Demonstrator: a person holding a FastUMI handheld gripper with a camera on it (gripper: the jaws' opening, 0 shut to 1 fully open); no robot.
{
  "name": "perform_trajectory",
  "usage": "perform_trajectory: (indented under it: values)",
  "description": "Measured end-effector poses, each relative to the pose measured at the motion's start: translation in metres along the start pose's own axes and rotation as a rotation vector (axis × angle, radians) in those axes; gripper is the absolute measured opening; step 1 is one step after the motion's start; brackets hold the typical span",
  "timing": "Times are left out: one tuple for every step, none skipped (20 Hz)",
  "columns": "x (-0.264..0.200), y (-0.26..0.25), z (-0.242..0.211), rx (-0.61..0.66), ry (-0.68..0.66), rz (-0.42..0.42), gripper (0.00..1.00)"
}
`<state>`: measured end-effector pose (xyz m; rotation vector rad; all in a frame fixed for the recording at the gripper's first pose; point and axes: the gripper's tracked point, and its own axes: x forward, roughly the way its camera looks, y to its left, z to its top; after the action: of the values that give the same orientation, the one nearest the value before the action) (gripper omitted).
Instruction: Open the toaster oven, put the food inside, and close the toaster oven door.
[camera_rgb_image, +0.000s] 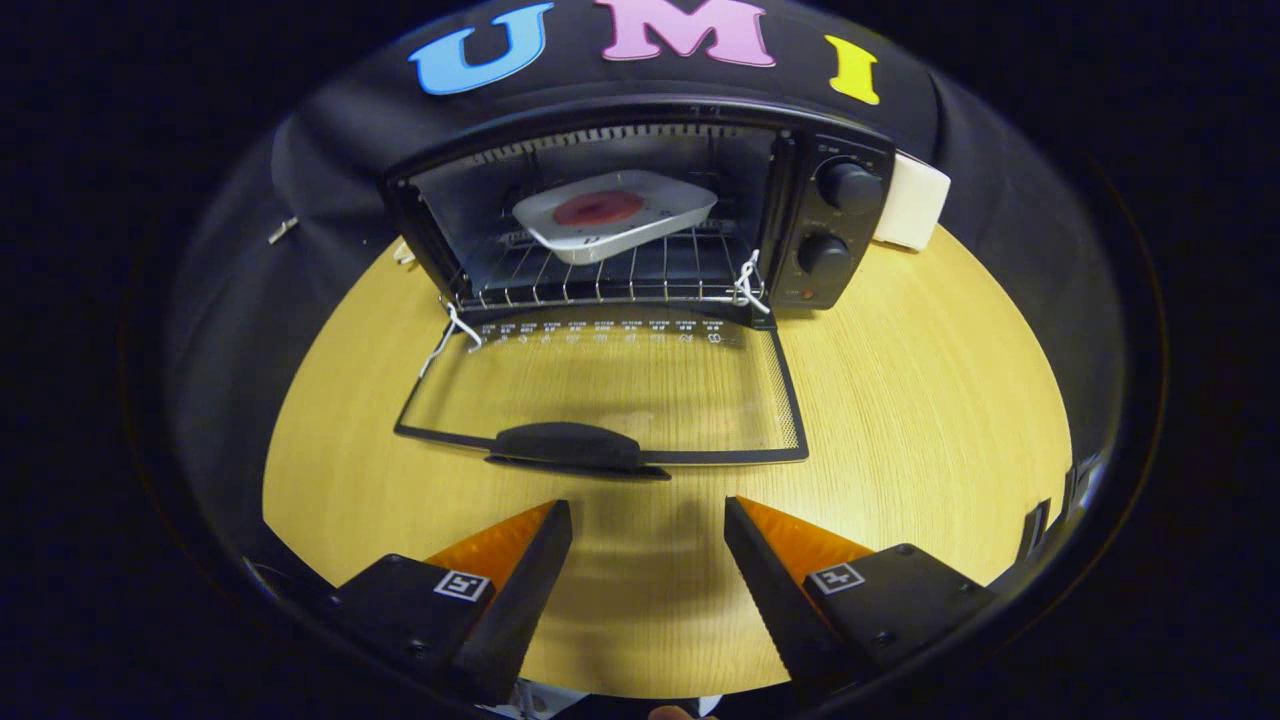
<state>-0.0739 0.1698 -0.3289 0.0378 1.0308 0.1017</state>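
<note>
Nearest the camera, the gripper (648, 520) has its two fingers spread apart with nothing between them, only bare wood-grain worktop (920, 400) showing in the gap. Just ahead of the fingertips lies the toaster oven's glass door (610, 385), folded all the way down so that it sits flat and close above the worktop, hinged at the oven's lower front edge. Its dark handle (568, 445) runs along the edge nearest the gripper, a little toward the left finger, and does not touch either finger. A row of small pale markings crosses the glass near the hinge. Thin wire links (752, 283) join the door to the rack at both sides. Beyond the door stands the toaster oven (640, 215), its cavity open. On the wire rack (600, 275) inside rests a pale, shallow tray (615, 215) with rounded corners, set at a slight angle, carrying the food (598, 208), a flat round reddish piece near the tray's middle. To the right of the cavity, the oven's control panel bears two dark knobs (848, 185), one above the other. A cream-coloured block (912, 203) sits against the oven's right side, in front of the black cloth wall.
</note>
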Motion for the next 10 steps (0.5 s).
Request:
perform_trajectory:
  values:
    - [0.004,0.002,-0.002,-0.033,-0.003,-0.005,0.99]
    - [0.009,0.004,-0.001,-0.056,-0.011,-0.011,0.99]
    - [0.013,0.006,-0.001,-0.069,-0.015,-0.017,0.99]
    - [0.018,0.009,-0.001,-0.075,-0.013,-0.021,0.99]
    - [0.023,0.012,-0.001,-0.078,-0.009,-0.023,1.00]
    - [0.028,0.014,0.000,-0.079,-0.009,-0.026,1.00]
    - [0.030,0.016,0.002,-0.073,-0.013,-0.022,1.00]
    - [0.034,0.018,0.006,-0.067,-0.026,-0.024,1.00]
    - [0.036,0.019,0.008,-0.061,-0.030,-0.013,0.99]
    - [0.037,0.020,0.007,-0.057,-0.021,-0.008,0.99]
